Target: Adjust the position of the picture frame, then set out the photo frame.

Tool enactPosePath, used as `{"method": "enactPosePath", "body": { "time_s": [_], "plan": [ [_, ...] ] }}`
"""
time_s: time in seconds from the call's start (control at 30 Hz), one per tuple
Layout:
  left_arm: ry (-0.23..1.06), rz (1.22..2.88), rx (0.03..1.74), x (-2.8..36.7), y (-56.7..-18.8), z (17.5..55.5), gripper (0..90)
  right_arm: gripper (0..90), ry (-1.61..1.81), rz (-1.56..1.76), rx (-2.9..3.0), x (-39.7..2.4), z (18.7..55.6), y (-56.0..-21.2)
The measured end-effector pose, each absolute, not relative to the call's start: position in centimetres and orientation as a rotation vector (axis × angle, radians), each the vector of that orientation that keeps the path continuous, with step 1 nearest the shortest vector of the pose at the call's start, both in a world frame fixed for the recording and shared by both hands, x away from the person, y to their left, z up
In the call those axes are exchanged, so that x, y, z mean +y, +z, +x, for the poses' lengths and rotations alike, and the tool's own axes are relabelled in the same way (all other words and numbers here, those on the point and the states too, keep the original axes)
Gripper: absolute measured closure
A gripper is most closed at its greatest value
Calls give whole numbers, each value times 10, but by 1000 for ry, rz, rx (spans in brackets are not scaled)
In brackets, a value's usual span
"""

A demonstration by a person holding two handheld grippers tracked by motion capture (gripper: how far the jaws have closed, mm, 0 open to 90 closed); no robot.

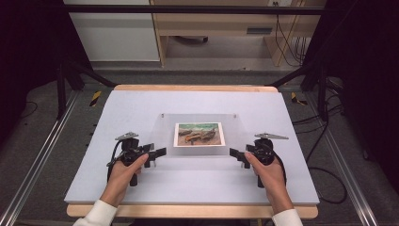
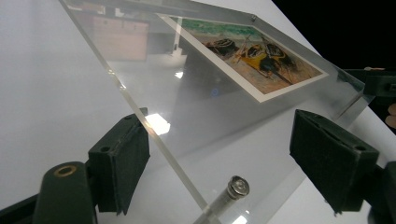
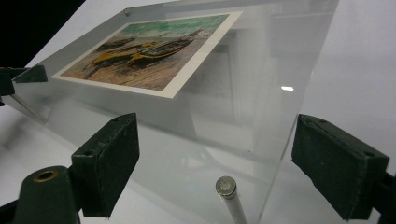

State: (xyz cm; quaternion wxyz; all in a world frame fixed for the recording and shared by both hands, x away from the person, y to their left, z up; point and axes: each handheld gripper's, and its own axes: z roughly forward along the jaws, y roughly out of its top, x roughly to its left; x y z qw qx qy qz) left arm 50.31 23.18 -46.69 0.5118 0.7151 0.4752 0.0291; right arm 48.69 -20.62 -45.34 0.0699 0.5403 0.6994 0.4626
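Observation:
A clear acrylic picture frame (image 1: 199,123) lies flat in the middle of the table, with a print of beached boats (image 1: 199,134) inside it. My left gripper (image 1: 160,152) points at the frame's near left corner, and my right gripper (image 1: 234,152) at its near right corner. In the left gripper view the left gripper (image 2: 219,135) stands open with the corner's edge and a metal standoff pin (image 2: 238,186) between its pads. In the right gripper view the right gripper (image 3: 215,130) is open around the other corner and its pin (image 3: 225,185).
The frame rests on a pale grey board (image 1: 117,117) with a wooden lip along the front and back. Black rig struts (image 1: 75,70) flank the table. Cables (image 1: 324,174) trail on the floor at the right, and a cabinet stands beyond the far edge.

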Motion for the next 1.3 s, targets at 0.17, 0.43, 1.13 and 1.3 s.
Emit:
{"method": "enactPosePath", "body": {
  "time_s": [0.17,0.43,1.13,1.3],
  "plan": [
    [71,1717,1139,232,-468,504,194,174,1457,1659,2106,-209,489,-458],
    [72,1720,1132,232,-468,504,199,188,1442,1651,2080,-209,489,-458],
    [134,1748,1128,228,-461,505,236,202,1399,1602,2054,-205,491,-455],
    [146,1746,1116,228,-462,509,236,208,1392,1584,2048,-206,498,-454]
  ]
}}
